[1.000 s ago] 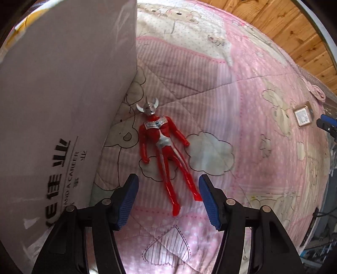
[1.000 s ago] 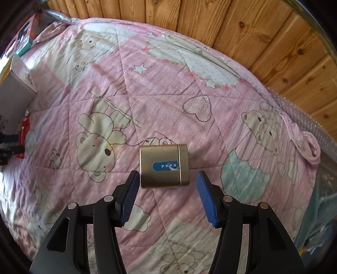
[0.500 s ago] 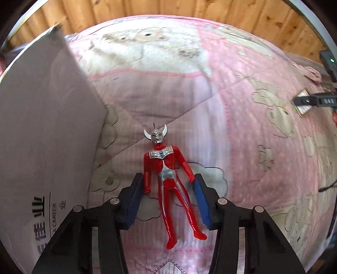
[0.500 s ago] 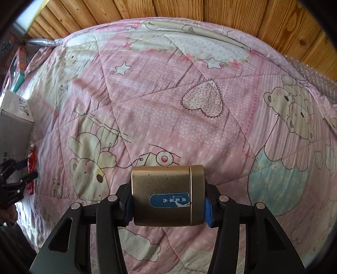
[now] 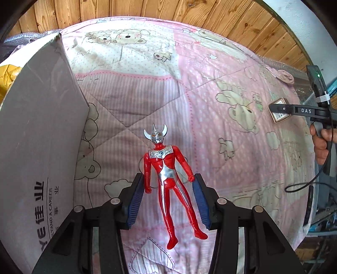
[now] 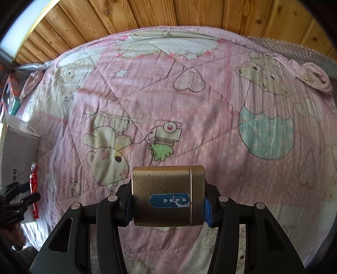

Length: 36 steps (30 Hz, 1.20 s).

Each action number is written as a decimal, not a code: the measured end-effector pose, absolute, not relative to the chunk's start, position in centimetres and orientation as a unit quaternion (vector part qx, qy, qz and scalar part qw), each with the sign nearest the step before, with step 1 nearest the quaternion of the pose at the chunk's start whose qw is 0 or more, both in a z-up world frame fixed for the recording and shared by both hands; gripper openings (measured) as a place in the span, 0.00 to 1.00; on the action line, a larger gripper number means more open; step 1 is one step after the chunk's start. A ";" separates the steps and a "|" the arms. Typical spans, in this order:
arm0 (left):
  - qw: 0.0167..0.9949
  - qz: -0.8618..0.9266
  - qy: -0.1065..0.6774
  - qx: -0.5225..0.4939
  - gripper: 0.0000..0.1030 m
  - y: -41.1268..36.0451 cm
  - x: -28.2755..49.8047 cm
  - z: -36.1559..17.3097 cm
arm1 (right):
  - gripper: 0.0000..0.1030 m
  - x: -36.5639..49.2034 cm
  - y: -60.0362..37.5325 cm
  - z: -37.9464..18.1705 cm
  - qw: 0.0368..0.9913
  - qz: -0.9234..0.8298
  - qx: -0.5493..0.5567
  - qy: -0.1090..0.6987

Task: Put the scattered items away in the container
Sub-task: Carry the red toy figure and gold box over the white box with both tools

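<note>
L gripper [image 5: 168, 200] is holding the red toy figure [image 5: 168, 181] between its blue pads [image 5: 134, 202]; pads are pressing on the figure's arms/hands at hip level, so it's clamped on the toy, not open. Figure is hanging head-away from the cam, silver horned head up top, legs dangling down btwn the fingers, appearing lifted off the pink quilt [image 5: 210, 101] w/ the bear print. Cardboard box [image 5: 38, 134] is sitting just to the left of the toy, grey side w/ printed text facing the cam, something yellow showing at its top edge.

R gripper [image 6: 168, 200] is clamped on the gold tin [image 6: 166, 196], pads squeezing both ends, lid end to the right, blue label facing the cam. Tin is sitting in the jaws above the quilt [image 6: 189, 105]; can't tell if it's touching the fabric. In the L view the same tin [image 5: 278, 113] is showing far right, in the other gripper [image 5: 280, 109], w/ a hand [image 5: 322, 145] on the handle and a cable trailing down.

From the R cam the box [image 6: 19, 153] is far left, well apart from the tin, w/ the red toy [image 6: 33, 183] and L gripper [image 6: 21, 196] just beside it. Wood panel wall [image 6: 168, 14] is running behind the bed.
</note>
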<state>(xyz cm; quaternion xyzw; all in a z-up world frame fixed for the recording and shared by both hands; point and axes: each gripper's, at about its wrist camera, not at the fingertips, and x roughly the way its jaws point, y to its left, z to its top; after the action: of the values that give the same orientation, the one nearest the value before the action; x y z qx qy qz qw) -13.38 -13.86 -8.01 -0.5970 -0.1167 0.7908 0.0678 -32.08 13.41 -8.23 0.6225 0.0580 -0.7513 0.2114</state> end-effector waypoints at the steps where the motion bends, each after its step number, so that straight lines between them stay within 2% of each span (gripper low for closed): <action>1: 0.071 0.792 -0.115 -0.596 0.47 -13.8 -13.2 -7.7 | 0.51 -31.4 13.7 -8.2 0.206 -0.752 0.625 0.047; 16: 0.144 0.802 -0.144 -0.562 0.47 -13.2 -9.3 -1.0 | 0.51 -16.1 13.0 -7.8 0.135 -0.745 0.648 -0.084; 28: 0.183 0.829 -0.120 -0.515 0.47 -15.0 -3.5 4.6 | 0.51 -7.2 9.2 -6.1 0.105 -0.756 0.638 -0.106; 36: 0.223 0.839 -0.142 -0.475 0.47 -17.6 0.1 7.5 | 0.51 -2.5 6.0 -2.6 0.100 -0.775 0.619 -0.083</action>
<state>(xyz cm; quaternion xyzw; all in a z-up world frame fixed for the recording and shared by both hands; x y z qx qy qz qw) 0.09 -17.55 7.47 -0.4753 -0.1421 0.8390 0.2235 -2.50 5.98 -2.57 0.6188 -0.0834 -0.7747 0.1000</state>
